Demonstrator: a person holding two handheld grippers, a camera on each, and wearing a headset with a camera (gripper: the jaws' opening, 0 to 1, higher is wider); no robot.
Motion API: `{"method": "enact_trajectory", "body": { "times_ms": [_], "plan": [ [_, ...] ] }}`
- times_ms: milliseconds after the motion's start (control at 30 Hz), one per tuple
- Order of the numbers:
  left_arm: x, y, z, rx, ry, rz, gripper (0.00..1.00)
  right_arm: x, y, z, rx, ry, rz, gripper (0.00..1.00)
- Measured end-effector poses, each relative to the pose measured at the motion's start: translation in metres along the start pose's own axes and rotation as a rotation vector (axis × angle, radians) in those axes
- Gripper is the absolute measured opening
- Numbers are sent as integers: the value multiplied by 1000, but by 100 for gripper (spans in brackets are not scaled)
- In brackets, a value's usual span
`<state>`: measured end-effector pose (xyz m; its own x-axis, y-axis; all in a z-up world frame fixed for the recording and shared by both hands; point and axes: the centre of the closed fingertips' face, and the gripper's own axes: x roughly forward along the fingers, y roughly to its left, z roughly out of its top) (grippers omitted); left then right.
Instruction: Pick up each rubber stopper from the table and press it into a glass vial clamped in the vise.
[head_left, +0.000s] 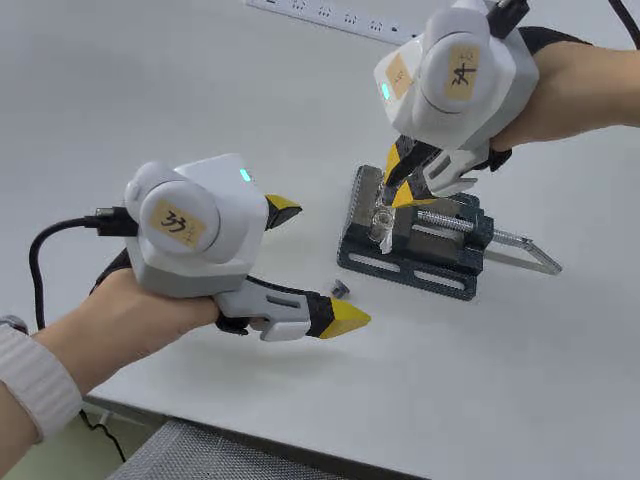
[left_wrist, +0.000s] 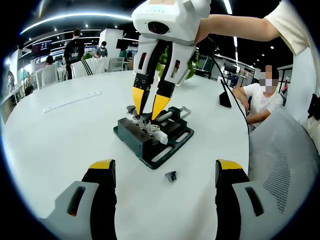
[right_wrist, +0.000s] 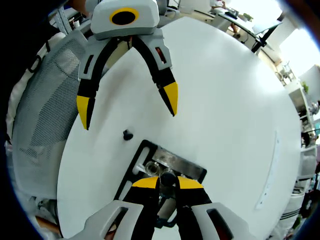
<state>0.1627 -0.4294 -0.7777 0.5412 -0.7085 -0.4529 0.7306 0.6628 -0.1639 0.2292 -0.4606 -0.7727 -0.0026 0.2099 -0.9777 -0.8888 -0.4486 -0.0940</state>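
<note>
A dark vise (head_left: 440, 268) (left_wrist: 131, 136) (right_wrist: 196, 172) stands on the white table and clamps clear glass vials (head_left: 381, 222) (left_wrist: 150, 128) (right_wrist: 144, 167). My right gripper (head_left: 402, 190) (left_wrist: 149, 106) (right_wrist: 167, 183) hangs directly above the vise jaws, shut on a small dark rubber stopper (right_wrist: 167, 176) that sits over the vials. Another dark stopper (head_left: 339, 288) (left_wrist: 171, 175) (right_wrist: 128, 134) lies on the table just in front of the vise. My left gripper (head_left: 318, 262) (left_wrist: 166, 167) (right_wrist: 127, 105) is open and holds nothing, its tips spread on either side of that loose stopper and a little short of it.
The vise's screw handle (head_left: 520, 250) sticks out to the right. A white power strip (head_left: 330, 15) (left_wrist: 72, 100) lies at the table's far edge. A black cable (head_left: 40, 260) trails from the left gripper. A grey mesh chair (head_left: 190, 455) (left_wrist: 285, 160) stands by the near edge.
</note>
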Motion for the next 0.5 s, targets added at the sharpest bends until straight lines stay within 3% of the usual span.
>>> {"method": "enact_trajectory", "body": {
  "times_ms": [500],
  "plan": [
    [0,0,0,0,-2,2,81,-1,2,0,-4,-7,-5,9]
  ]
}}
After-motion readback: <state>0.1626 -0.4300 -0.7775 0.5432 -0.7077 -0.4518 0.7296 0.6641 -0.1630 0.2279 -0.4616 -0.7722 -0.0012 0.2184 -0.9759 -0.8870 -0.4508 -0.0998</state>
